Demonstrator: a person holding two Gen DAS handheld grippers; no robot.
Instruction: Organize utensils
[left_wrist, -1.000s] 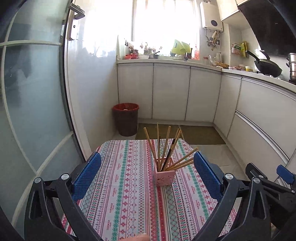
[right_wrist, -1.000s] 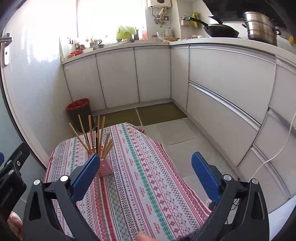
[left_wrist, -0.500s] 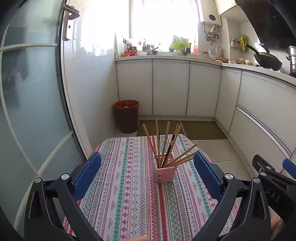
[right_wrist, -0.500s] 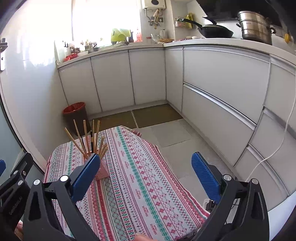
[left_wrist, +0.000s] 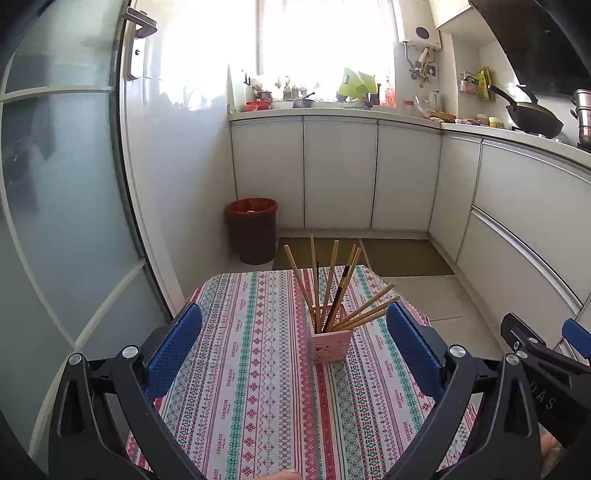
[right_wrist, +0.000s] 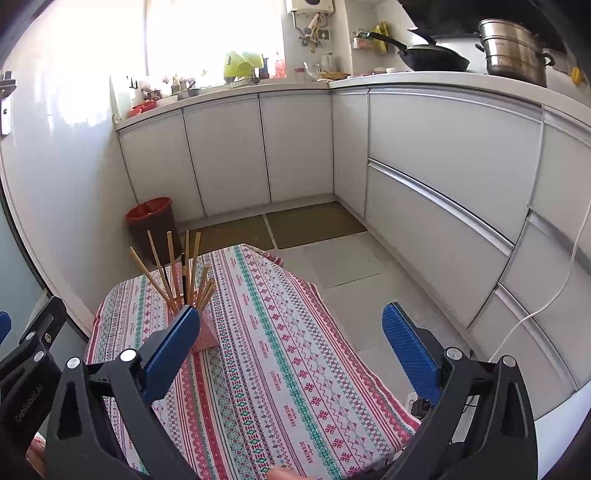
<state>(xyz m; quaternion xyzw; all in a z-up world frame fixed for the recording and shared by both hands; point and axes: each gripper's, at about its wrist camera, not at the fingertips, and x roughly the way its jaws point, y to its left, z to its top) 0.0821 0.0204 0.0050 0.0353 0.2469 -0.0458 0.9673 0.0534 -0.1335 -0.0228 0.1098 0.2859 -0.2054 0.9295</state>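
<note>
Chopsticks (left_wrist: 334, 291) upright in pink holder (left_wrist: 330, 345), patterned tablecloth (left_wrist: 258, 369) around.

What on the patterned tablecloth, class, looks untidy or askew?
The chopsticks in the pink holder are splayed like a fan: some stand near upright, while several lean steeply to the right, close to the rim. The holder itself stands upright on the tablecloth. Nothing looks spilled or broken. Both claws are open and hold nothing.

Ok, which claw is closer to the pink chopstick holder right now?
Left, as far as I can tell. The left claw is open and faces the pink chopstick holder head-on, between its fingers. The right claw is open too, with the holder off its left finger.
</note>
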